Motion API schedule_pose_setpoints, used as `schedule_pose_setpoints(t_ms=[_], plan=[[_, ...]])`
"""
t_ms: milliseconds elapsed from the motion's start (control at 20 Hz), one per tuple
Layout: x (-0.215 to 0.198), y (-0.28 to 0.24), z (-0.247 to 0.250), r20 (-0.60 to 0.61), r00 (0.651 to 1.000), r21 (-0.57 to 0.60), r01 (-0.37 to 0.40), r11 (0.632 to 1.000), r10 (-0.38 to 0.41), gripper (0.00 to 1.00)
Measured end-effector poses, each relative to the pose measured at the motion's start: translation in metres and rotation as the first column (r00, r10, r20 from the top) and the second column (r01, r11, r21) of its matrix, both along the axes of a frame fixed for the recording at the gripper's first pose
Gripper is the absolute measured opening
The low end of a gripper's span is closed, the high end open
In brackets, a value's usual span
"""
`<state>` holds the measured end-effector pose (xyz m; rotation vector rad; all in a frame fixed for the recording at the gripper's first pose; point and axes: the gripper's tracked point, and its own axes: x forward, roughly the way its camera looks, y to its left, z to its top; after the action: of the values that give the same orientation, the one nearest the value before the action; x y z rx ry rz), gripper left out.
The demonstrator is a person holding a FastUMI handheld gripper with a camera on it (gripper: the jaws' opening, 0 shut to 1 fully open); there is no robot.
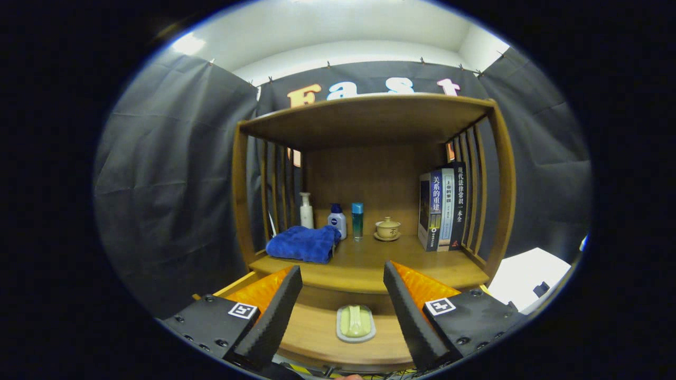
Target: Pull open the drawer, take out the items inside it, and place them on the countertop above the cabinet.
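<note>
Drawer [317, 332] already stands pulled open; 1 soap dish [356, 322] lies inside at 12 o'clock from the gripper [342, 287], between its wide-open, empty fingers. Left: grasp it, lift it to the countertop [364, 264], further off at 12 o'clock

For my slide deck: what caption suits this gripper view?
Open hand-held gripper poised above the pulled-out drawer, soap dish lying between its fingers.
</note>
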<state>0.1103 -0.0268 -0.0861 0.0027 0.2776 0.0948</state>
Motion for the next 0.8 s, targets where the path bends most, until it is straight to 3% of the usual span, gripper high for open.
schedule_pose_setpoints(t_ms=[250, 450, 650, 700, 800], plan=[[0.045, 0.012, -0.050, -0.223, 0.975, 0.040, 0.003, 0.999, 0.006, 1.00], [0.062, 0.008, -0.112, -0.430, 0.902, 0.025, 0.037, 0.999, -0.023, 1.00], [0.060, -0.012, -0.165, -0.593, 0.801, -0.059, 0.060, 0.996, -0.083, 1.00], [0.062, -0.011, -0.172, -0.619, 0.782, -0.058, 0.052, 0.997, -0.077, 0.92], [0.056, -0.007, -0.180, -0.643, 0.761, -0.078, 0.046, 0.996, -0.085, 0.91]])
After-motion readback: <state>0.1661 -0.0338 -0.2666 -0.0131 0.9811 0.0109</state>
